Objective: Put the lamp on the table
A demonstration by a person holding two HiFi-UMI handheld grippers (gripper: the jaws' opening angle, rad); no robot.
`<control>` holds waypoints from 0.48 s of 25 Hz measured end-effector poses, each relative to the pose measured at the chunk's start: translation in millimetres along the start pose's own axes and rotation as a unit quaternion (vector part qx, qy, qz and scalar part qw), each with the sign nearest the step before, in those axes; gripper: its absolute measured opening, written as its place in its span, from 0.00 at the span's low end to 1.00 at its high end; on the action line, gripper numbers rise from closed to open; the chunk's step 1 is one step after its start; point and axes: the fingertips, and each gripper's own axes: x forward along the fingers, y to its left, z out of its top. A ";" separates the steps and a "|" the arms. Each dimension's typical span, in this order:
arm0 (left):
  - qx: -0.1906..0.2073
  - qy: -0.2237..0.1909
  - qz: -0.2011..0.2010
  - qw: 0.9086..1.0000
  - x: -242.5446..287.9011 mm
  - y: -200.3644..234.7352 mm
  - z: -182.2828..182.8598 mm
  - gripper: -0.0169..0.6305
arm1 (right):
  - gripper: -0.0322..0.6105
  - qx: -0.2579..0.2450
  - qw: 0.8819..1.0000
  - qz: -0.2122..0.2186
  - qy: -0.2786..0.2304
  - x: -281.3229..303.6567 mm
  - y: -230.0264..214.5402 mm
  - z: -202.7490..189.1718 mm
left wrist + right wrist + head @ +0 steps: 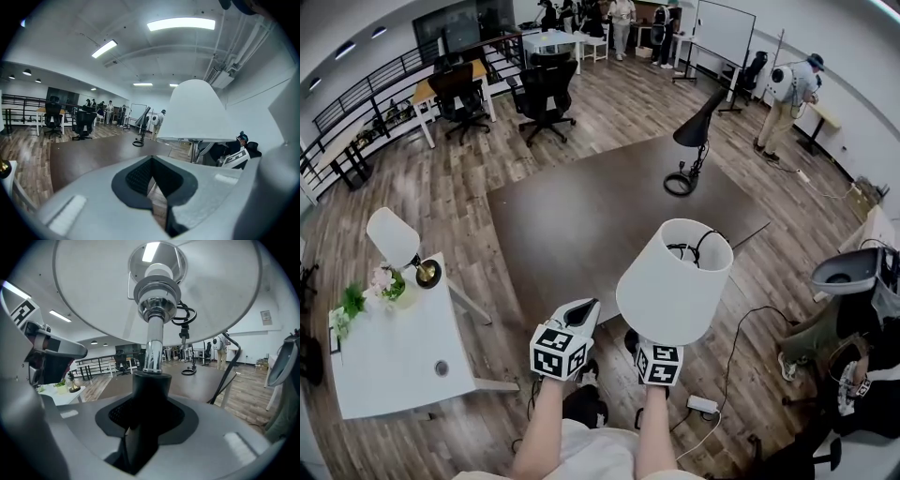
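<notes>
A lamp with a white cone shade [675, 281] is held upright over the floor, just short of the near edge of the dark brown table [581, 225]. My right gripper [659, 362] sits under the shade. In the right gripper view it [149, 420] is shut on the lamp's black stem [150, 390], with the chrome neck and the shade's underside [93, 291] above. My left gripper [584, 313] is beside it on the left, shut, with nothing in it [152, 187]. The shade [197, 112] shows to its right.
A black desk lamp [696, 131] stands at the table's far side, and a black cable [698, 248] lies near its right edge. A white side table [394, 347] on the left carries another lamp [394, 236] and flowers. Office chairs [546, 94] and people stand farther back. A power strip [703, 405] lies on the floor.
</notes>
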 end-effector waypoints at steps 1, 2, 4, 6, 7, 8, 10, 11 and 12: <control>-0.003 -0.001 -0.003 1.000 5.5 0.4 -0.6 0.03 | 0.29 0.000 1.000 0.000 0.000 2.3 -2.9 -0.5; -0.006 -0.001 -0.006 1.000 11.7 0.4 -2.1 0.03 | 0.29 -0.001 1.000 -0.002 0.001 5.0 -7.0 -1.2; -0.006 0.003 -0.013 1.000 24.9 1.3 -3.8 0.03 | 0.29 -0.006 1.000 -0.010 0.004 13.5 -18.3 -0.3; -0.004 0.002 -0.013 1.000 36.0 8.5 1.9 0.03 | 0.29 -0.009 1.000 -0.015 0.005 26.4 -27.7 6.2; -0.004 -0.001 -0.009 1.000 40.9 15.2 8.1 0.03 | 0.29 -0.010 1.000 -0.014 0.004 34.3 -30.4 11.5; -0.006 -0.006 -0.004 1.000 46.1 22.9 15.6 0.03 | 0.29 -0.010 1.000 -0.011 0.002 42.8 -32.1 17.8; -0.009 -0.015 0.002 1.000 57.6 37.5 29.7 0.03 | 0.29 -0.011 1.000 -0.006 -0.003 60.4 -34.4 29.9; -0.009 -0.018 0.003 1.000 64.2 44.0 35.0 0.03 | 0.29 -0.013 1.000 -0.004 -0.005 69.8 -35.3 35.4; -0.009 -0.019 0.004 1.000 71.0 50.5 39.5 0.03 | 0.29 -0.015 1.000 -0.002 -0.006 79.8 -35.6 41.0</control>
